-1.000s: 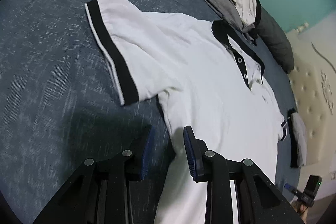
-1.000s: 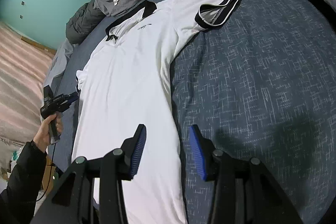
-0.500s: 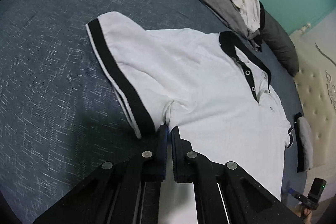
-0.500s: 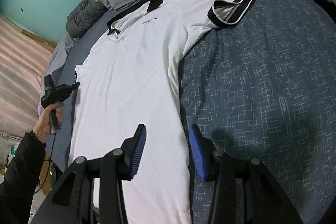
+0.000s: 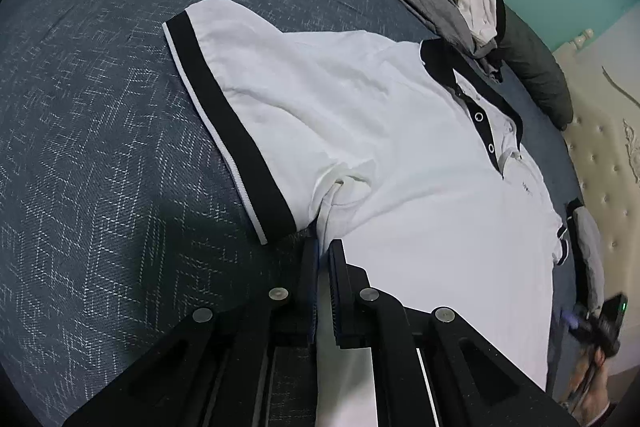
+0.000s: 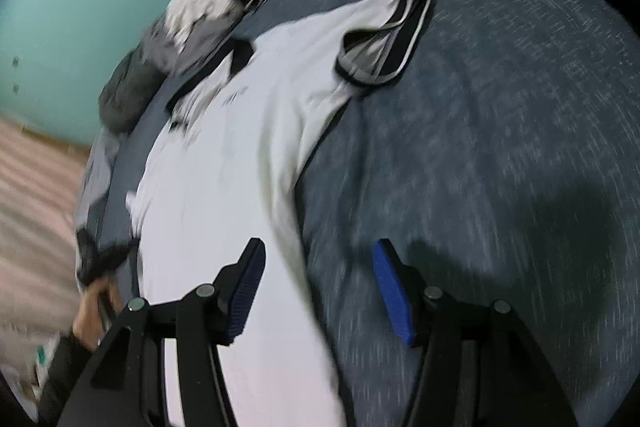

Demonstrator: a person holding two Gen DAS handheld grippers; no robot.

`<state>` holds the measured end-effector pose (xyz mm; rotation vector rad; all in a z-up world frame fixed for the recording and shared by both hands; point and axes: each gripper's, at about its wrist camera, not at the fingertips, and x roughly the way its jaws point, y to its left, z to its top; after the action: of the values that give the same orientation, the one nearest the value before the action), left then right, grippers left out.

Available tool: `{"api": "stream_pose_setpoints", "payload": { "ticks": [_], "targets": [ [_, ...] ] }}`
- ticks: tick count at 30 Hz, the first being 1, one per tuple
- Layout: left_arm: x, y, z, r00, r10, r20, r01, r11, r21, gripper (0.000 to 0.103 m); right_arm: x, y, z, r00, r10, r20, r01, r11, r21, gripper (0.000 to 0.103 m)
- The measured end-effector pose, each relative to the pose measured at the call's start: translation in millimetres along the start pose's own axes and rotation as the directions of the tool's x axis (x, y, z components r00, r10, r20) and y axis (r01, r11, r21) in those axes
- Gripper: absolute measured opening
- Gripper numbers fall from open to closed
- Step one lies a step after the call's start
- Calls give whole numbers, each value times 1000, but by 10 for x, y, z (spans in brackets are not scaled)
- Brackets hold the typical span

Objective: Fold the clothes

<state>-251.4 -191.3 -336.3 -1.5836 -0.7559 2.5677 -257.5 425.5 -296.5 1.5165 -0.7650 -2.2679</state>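
Left gripper (image 5: pixel 323 259) pinches the white black-trimmed polo shirt's (image 5: pixel 400 155) side seam; right gripper (image 6: pixel 316 291) gapes wide, so lifting may bunch it

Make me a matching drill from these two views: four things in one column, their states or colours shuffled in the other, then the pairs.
1. left tool
2. right tool
3. polo shirt
4. bedspread

A. open, astride the shirt's side edge
B. dark blue, flecked
C. shut on the shirt's side below the armpit
D. white, black collar and cuffs

Pairs: 1-C, 2-A, 3-D, 4-B
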Motion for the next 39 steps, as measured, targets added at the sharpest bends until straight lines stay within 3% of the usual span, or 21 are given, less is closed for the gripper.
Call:
{"api": "stream_pose_setpoints", "payload": {
  "ticks": [4, 8, 12, 14, 15, 16, 19, 31, 34, 35, 36, 37, 39],
  "targets": [
    [13, 18, 0, 1000, -7, -3, 7, 1000, -2, 6, 211, 39, 244, 998, 50, 37, -51, 998, 47, 57],
    [11, 20, -3, 1000, -6, -8, 6, 1000, 3, 6, 472, 115, 418, 999, 33, 38, -35, 998, 60, 57],
    [14, 13, -10, 1000, -6, -12, 6, 1000, 11, 6, 679, 163, 507, 999, 5, 34, -7, 998, 61, 41],
    [13, 14, -14, 1000, -6, -14, 7, 1000, 13, 6, 752, 185, 535, 999, -18, 41, 15, 998, 53, 28],
    [12, 12, -16, 1000, -6, -15, 6, 1000, 16, 6, 784, 188, 545, 998, -33, 44, 31, 998, 51, 13],
    [11, 14, -18, 1000, -6, -16, 6, 1000, 17, 6, 793, 177, 553, 998, -49, 50, 47, 998, 50, 5],
    [8, 17, -19, 1000, -5, -20, 6, 1000, 21, 6, 777, 129, 580, 994, -88, 68, 85, 995, 45, 2],
    [13, -17, -27, 999, 21, -33, -20, 999, 42, 6, 653, 64, 778, 977, -182, 110, 191, 978, -79, 2],
    [11, -11, -26, 999, 18, -33, -17, 999, 38, 6, 750, 74, 751, 980, -195, 46, 199, 976, -92, 5],
    [11, -11, -27, 999, 17, -33, -15, 999, 39, 6, 737, 74, 724, 979, -198, 40, 201, 975, -91, 8],
    [10, -10, -29, 999, 16, -34, -14, 999, 40, 6, 686, 76, 688, 980, -193, 51, 197, 976, -91, 20],
    [8, -10, -32, 999, 15, -35, -14, 999, 41, 6, 619, 74, 648, 981, -183, 65, 188, 979, -83, 39],
    [5, -9, -34, 999, 14, -36, -13, 999, 42, 6, 474, 63, 554, 986, -141, 84, 146, 988, -57, 51]
  ]
}}
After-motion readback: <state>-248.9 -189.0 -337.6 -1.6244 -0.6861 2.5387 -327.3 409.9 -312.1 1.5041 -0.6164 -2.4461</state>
